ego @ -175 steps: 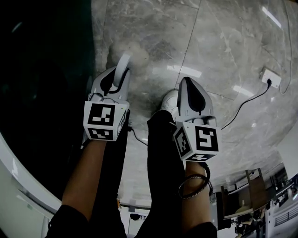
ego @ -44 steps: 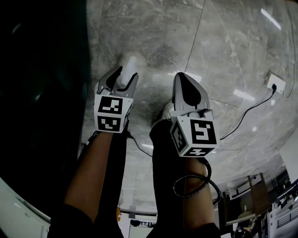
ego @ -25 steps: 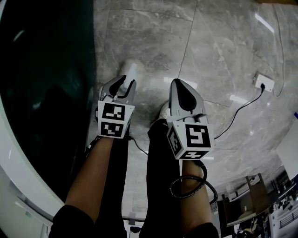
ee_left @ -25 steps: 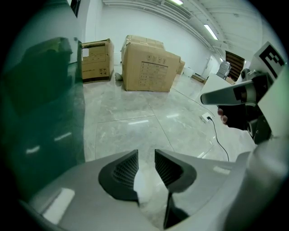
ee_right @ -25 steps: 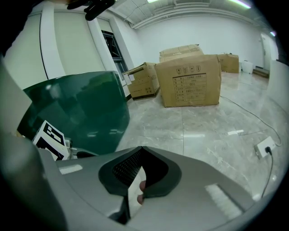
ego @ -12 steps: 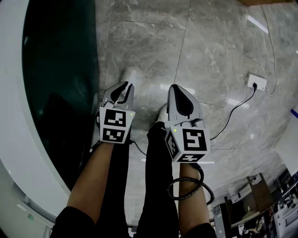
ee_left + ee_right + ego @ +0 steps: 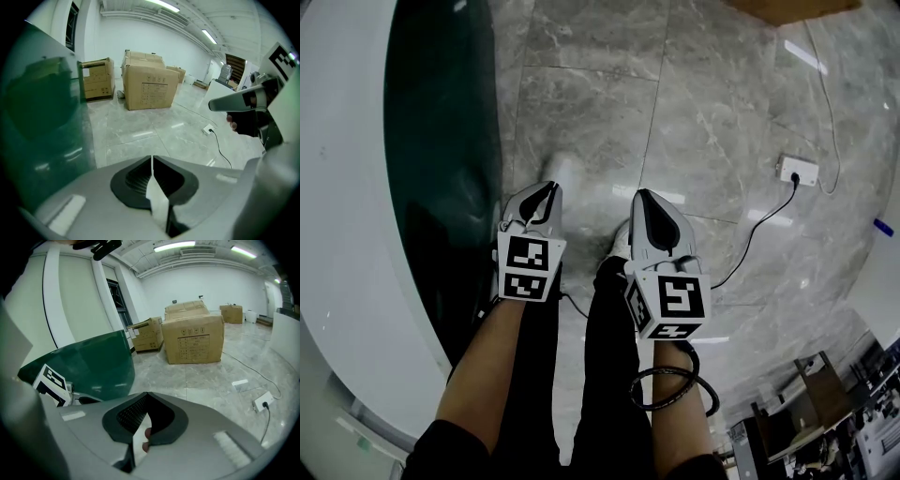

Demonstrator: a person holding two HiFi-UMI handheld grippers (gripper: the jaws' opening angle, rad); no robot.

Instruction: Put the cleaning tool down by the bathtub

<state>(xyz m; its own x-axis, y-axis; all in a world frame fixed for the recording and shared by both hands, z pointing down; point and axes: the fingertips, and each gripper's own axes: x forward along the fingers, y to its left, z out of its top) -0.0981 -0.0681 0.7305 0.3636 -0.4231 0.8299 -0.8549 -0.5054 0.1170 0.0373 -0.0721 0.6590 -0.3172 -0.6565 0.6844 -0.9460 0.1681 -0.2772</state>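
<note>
The bathtub (image 7: 356,187) curves down the left of the head view, with a white rim and a dark green side (image 7: 42,126). A pale, blurred cleaning tool (image 7: 560,172) lies on the grey floor beside the green side. It sits just beyond my left gripper (image 7: 547,190) and free of it. That gripper's jaws meet at their tips (image 7: 152,157) with nothing between them. My right gripper (image 7: 643,198) hangs to its right over the floor, shut and empty (image 7: 147,393).
The person's black-trousered legs and a white shoe (image 7: 622,242) are under the grippers. A white power socket (image 7: 797,171) with its cable lies on the floor at the right. Cardboard boxes (image 7: 194,341) stand further off. A black cable loop (image 7: 673,389) hangs at the right wrist.
Seven seconds ago the left gripper held the white tool. A second ago its jaws stood apart with the tool on the floor; now they are shut. The tub rim has come into view.
</note>
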